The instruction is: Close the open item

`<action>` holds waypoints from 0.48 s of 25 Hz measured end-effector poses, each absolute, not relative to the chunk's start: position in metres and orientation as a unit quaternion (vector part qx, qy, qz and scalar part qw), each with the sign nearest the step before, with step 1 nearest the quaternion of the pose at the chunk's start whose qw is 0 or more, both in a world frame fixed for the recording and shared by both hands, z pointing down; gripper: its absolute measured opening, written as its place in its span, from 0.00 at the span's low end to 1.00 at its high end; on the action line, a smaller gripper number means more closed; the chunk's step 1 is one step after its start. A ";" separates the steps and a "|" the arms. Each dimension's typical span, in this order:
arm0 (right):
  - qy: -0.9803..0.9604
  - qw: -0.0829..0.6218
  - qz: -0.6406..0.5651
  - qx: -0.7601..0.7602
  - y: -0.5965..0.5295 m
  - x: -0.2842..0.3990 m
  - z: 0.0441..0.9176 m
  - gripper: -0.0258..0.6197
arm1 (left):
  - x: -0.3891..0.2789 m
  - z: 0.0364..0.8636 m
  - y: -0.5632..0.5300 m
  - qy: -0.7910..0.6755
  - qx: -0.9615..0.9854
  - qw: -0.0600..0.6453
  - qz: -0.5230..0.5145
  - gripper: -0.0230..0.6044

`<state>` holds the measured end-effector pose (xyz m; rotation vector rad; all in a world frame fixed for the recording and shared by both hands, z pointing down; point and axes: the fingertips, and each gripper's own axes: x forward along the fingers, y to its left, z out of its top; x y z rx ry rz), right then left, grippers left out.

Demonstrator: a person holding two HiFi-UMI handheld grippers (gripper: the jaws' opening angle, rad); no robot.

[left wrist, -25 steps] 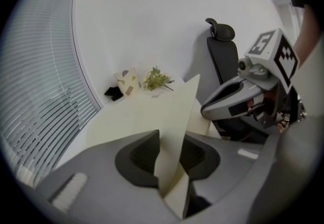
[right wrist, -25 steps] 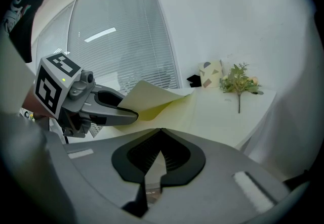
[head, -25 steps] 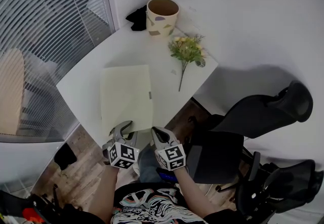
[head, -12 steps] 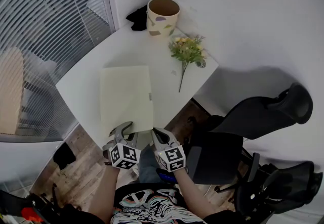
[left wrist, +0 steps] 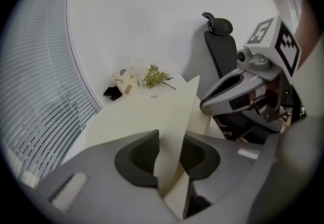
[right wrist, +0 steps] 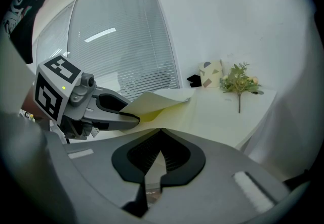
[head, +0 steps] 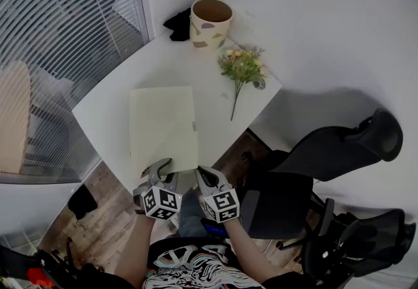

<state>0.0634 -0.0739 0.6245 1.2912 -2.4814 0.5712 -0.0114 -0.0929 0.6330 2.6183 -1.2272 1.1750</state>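
Fingers of the left gripper (left wrist: 170, 142) pinch the raised near corner of a pale yellow-green paper folder (head: 163, 121) lying on the white desk (head: 124, 85). The right gripper (right wrist: 160, 133) waits beside it, fingers together and empty. The closing step looks nearly finished: the cover needs lowering flat, then releasing.

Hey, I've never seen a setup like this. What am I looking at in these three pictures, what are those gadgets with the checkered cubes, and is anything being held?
A person holds a two-jaw gripper in each hand, and the patterned cubes are part of those grippers. One picture comes from a camera on the person's head, looking down. The other two come from cameras riding on each gripper. On the white table are a pale yellow folder, a speckled cup, a flower sprig and something black. The left gripper pinches a lifted corner of the folder. The right gripper is shut, with nothing visible in it.
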 end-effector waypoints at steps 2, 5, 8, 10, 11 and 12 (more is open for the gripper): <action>-0.860 0.143 0.198 0.448 -0.074 0.063 0.624 0.04 | -0.010 0.630 -0.093 -0.394 0.839 0.010 0.376 0.27; -0.861 0.146 0.194 0.447 -0.074 0.063 0.624 0.04 | -0.009 0.624 -0.093 -0.393 0.840 0.012 0.375 0.27; -0.863 0.154 0.189 0.443 -0.074 0.062 0.625 0.04 | -0.009 0.625 -0.093 -0.393 0.840 0.012 0.374 0.27; -0.863 0.158 0.185 0.442 -0.074 0.062 0.625 0.04 | -0.010 0.630 -0.094 -0.393 0.840 0.010 0.375 0.27; -0.863 0.160 0.184 0.442 -0.074 0.062 0.625 0.04 | -0.011 0.633 -0.094 -0.393 0.839 0.009 0.375 0.27; -0.863 0.162 0.183 0.441 -0.075 0.062 0.626 0.04 | -0.011 0.633 -0.094 -0.393 0.839 0.009 0.376 0.27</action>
